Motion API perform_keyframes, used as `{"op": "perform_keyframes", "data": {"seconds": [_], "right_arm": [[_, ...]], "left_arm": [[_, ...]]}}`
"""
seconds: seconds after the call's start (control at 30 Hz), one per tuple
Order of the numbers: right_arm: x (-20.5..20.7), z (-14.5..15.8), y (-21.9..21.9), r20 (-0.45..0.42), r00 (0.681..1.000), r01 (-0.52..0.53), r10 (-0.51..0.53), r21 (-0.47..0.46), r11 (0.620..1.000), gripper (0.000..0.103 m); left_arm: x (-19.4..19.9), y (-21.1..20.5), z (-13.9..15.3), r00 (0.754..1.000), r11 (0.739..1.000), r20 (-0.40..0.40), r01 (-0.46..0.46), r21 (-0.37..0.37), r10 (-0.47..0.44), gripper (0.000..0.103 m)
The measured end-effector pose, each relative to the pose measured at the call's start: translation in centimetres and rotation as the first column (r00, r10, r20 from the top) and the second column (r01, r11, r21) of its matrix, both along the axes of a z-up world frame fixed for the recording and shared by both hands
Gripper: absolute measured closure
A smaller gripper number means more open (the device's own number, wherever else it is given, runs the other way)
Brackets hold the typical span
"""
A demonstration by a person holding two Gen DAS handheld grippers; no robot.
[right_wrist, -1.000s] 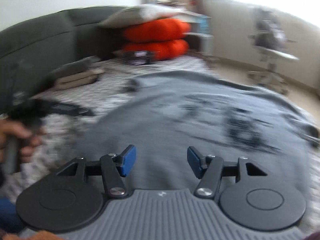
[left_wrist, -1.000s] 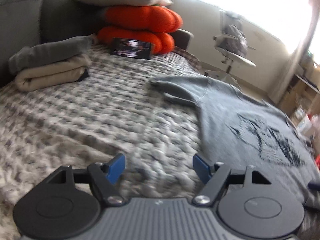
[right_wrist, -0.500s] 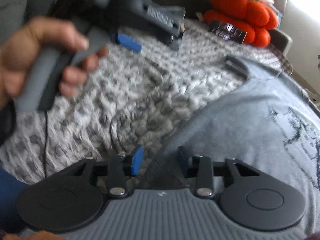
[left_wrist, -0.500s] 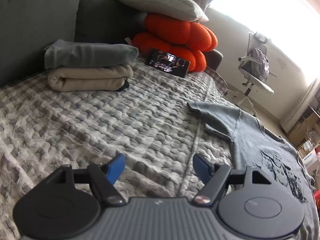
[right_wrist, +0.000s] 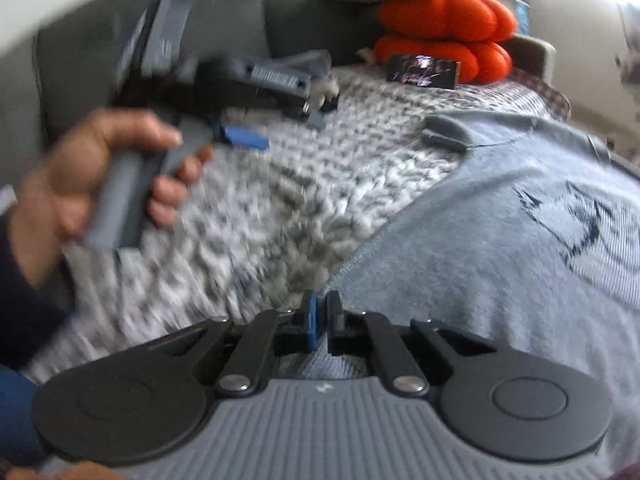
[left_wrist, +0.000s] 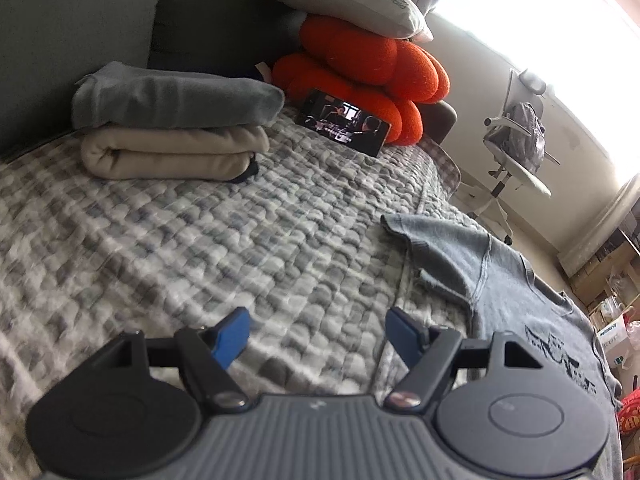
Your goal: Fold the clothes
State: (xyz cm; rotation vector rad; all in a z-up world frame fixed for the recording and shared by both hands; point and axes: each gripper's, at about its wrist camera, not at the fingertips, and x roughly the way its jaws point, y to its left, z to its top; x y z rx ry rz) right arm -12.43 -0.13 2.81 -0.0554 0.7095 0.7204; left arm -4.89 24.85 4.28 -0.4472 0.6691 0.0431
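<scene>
A grey cotton T-shirt with a dark printed graphic [right_wrist: 500,240] is seen spread flat on the grey-and-white quilted bedspread [left_wrist: 200,248], along the bed's right-hand side, with one short sleeve [left_wrist: 436,240] reaching toward the middle of the bed and the far hem running off toward the bed's right edge.

The right claw [right_wrist: 320,320] is seen drawn almost fully together on the near edge of the shirt; a thin fold of grey cloth appears to be pinched between the blue pads, though blur leaves the exact bite hard to read. The left claw [left_wrist: 316,334] is held wide, with nothing between its fingers, above bare bedspread just beside the shirt's near left edge. In the right wrist view the person's left hand [right_wrist: 100,184] is seen wrapped around the left claw's handle.

The shirt is judged to be light, limp and thin: no shape will be held once it is lifted, and it will drape and drag over the textured bedspread. A single layer can slip from a shallow pinch, so hold is best taken at a hem, a shoulder seam or the sleeve edge, where the cloth is doubled.

A folded grey fleece blanket [left_wrist: 172,96] is seen stacked on a folded beige blanket [left_wrist: 172,152] near the bed's far left corner, against the sofa-like grey backrest.
</scene>
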Motion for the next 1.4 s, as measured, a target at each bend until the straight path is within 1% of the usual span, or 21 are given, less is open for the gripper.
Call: {"op": "perform_keyframes", "data": {"seconds": [0.17, 0.23, 0.3, 0.4, 0.53, 0.67, 0.77, 0.83, 0.93, 1.07, 1.13, 1.17, 1.2, 1.27, 1.3, 1.33, 1.4], "right_arm": [[0.2, 1.5, -3.6, -0.037, 0.999, 0.043, -0.037, 0.17, 0.984, 0.099], [0.3, 1.8, -4.9, -0.043, 0.997, 0.067, -0.06, 0.204, 0.977, 0.099], [0.5, 2.0, -6.1, -0.044, 0.995, 0.092, -0.084, 0.224, 0.97, 0.099], [0.5, 1.8, -7.2, -0.046, 0.992, 0.123, -0.115, 0.219, 0.968, 0.099], [0.6, 1.2, -8.3, -0.047, 0.989, 0.144, -0.137, 0.208, 0.967, 0.099], [0.6, 0.8, -9.0, -0.047, 0.99, 0.142, -0.135, 0.197, 0.97, 0.098], [0.5, 0.7, -9.0, -0.039, 0.992, 0.122, -0.117, 0.186, 0.975, 0.097], [0.3, 0.7, -8.6, -0.038, 0.997, 0.074, -0.068, 0.189, 0.979, 0.097], [-0.2, 0.6, -7.0, -0.038, 0.999, -0.025, 0.031, 0.164, 0.986, 0.097], [-0.4, -0.2, -4.1, -0.071, 0.985, -0.147, 0.158, 0.13, 0.98, 0.098], [-0.8, -1.0, -2.3, -0.092, 0.972, -0.207, 0.214, 0.082, 0.975, 0.099], [-1.1, -1.2, -1.5, -0.085, 0.971, -0.222, 0.224, 0.033, 0.974, 0.099], [-1.3, -1.3, -1.1, -0.07, 0.973, -0.22, 0.219, 0.005, 0.976, 0.099], [-1.1, -0.8, -1.6, -0.043, 0.983, -0.178, 0.179, 0.02, 0.984, 0.098], [-0.9, -0.4, -2.3, -0.018, 0.99, -0.139, 0.139, 0.027, 0.99, 0.094], [-0.7, 0.0, -3.1, 0.008, 0.995, -0.096, 0.096, 0.035, 0.995, 0.086], [0.0, 0.5, -4.8, 0.053, 0.999, 0.008, -0.01, 0.025, 1.0, 0.086]], "left_arm": [[3.1, -1.0, 0.1, 1.0, 0.999, -0.023, 0.014, -0.031, -0.015, 0.027], [4.5, -1.7, 0.0, 0.999, 0.999, -0.034, 0.02, -0.035, -0.022, 0.027], [5.8, -2.5, -0.1, 0.999, 0.999, -0.043, 0.033, -0.023, -0.034, 0.027], [8.0, -3.6, -0.4, 0.997, 0.999, -0.065, 0.039, -0.006, -0.04, 0.027], [10.3, -4.3, -1.1, 0.997, 0.999, -0.079, 0.026, -0.026, -0.028, 0.027], [12.0, -5.0, -1.9, 0.995, 1.0, -0.099, 0.016, -0.02, -0.018, 0.026], [12.6, -5.2, -2.3, 0.994, 1.0, -0.107, 0.009, -0.024, -0.011, 0.026], [12.6, -5.2, -2.5, 0.995, 1.0, -0.101, 0.009, -0.028, -0.012, 0.025], [12.8, -5.2, -2.4, 0.995, 1.0, -0.099, 0.007, -0.028, -0.009, 0.025], [13.1, -5.3, -2.1, 0.996, 0.999, -0.091, 0.012, -0.036, -0.015, 0.025], [13.3, -5.4, -2.0, 0.996, 0.999, -0.087, 0.014, -0.04, -0.018, 0.025], [13.4, -5.4, -1.9, 0.996, 0.999, -0.086, 0.016, -0.04, -0.02, 0.025], [13.4, -5.6, -1.9, 0.996, 0.999, -0.086, 0.019, -0.039, -0.022, 0.025], [13.6, -5.8, -2.0, 0.996, 0.999, -0.085, 0.023, -0.037, -0.026, 0.025], [13.6, -5.9, -2.1, 0.996, 0.999, -0.085, 0.027, -0.032, -0.029, 0.024], [13.7, -6.2, -2.2, 0.996, 0.999, -0.084, 0.032, -0.024, -0.034, 0.023], [13.9, -6.8, -2.4, 0.995, 0.999, -0.087, 0.044, -0.009, -0.045, 0.022]]}}
